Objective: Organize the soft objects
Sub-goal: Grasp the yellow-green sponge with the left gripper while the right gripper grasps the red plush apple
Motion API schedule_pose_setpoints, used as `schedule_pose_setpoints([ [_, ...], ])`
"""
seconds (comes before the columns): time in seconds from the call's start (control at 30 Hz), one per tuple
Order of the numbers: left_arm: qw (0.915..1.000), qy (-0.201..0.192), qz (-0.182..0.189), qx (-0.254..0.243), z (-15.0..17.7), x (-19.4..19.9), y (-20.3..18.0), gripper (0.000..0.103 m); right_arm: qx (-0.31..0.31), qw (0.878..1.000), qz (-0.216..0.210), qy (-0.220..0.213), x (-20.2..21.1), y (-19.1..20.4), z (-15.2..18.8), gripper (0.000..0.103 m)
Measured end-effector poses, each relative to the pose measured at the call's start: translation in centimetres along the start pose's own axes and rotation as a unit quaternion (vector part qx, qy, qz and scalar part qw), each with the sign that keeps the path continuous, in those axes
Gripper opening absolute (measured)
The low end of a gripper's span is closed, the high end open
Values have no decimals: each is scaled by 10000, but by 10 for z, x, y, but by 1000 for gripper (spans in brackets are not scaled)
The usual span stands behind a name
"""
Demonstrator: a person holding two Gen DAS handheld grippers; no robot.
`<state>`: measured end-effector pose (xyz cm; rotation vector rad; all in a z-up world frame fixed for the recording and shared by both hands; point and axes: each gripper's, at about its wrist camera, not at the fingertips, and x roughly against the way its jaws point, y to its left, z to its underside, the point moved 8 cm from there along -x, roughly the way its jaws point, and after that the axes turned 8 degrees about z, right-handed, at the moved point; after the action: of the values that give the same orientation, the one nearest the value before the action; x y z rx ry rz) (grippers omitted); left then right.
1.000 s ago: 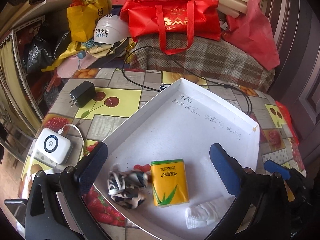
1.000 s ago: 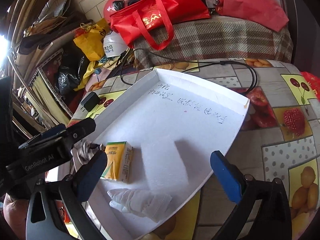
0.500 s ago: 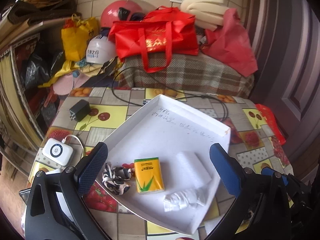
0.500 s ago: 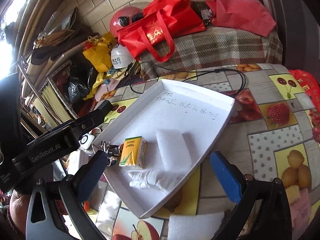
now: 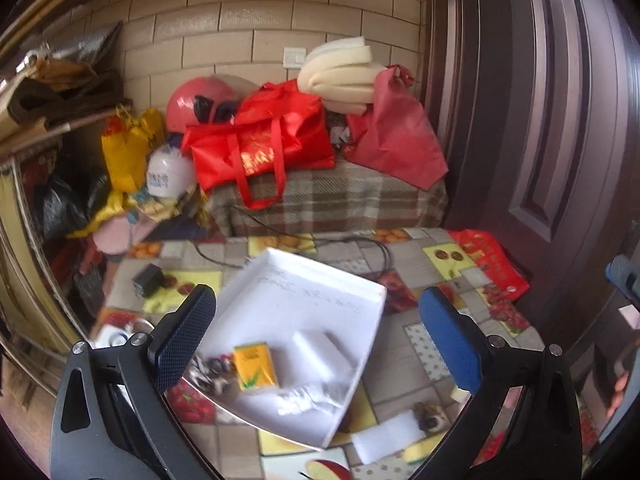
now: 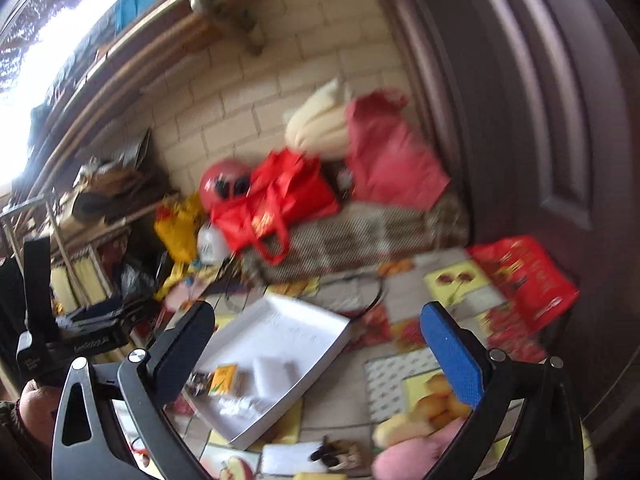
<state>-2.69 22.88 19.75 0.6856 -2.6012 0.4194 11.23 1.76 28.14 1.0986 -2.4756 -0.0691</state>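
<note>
Two grippers, left gripper (image 5: 316, 340) and right gripper (image 6: 318, 346), hang spread and empty above the shallow white cardboard tray (image 5: 352, 286), which holds a yellow tissue pack (image 5: 255, 366) near its left edge

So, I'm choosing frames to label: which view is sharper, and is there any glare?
Left wrist: mildly blurred, white shallow tray and yellow tissue pack readable, lighting even. Right wrist: heavy motion smear, red tote bag streaked, blown-out window glare top left.

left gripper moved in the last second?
Yes. The left gripper pulled up and back: the white tray, fixed on the table, looks smaller and farther.
</note>
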Motion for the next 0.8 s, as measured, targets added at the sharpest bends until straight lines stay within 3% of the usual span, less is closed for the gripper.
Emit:
schedule_pose_setpoints([
  [0.17,9933,906,643,328,54,-33,-17,103,-122,9959,400,797,-1,-54,26,103],
  [0.27,9861,1388,908,45,94,-48,-43,103,-215,9883,797,1285,-1,-88,66,103],
  [0.37,9750,1836,1148,-508,140,-60,-73,103,-213,9784,936,1832,-1,-109,113,103],
  [0.47,9623,2146,1150,-1212,180,-68,-94,102,9,9632,802,2567,-4,-106,173,103],
  [0.53,9552,2241,1154,-1553,197,-73,-102,96,161,9553,726,2863,-11,-99,201,103],
  [0.67,9437,2506,1165,-1816,216,-90,-104,77,401,9497,609,3045,-21,-86,227,103],
  [0.8,9355,2566,1147,-2140,218,-101,-105,77,697,9458,606,3112,-32,-75,238,93],
])
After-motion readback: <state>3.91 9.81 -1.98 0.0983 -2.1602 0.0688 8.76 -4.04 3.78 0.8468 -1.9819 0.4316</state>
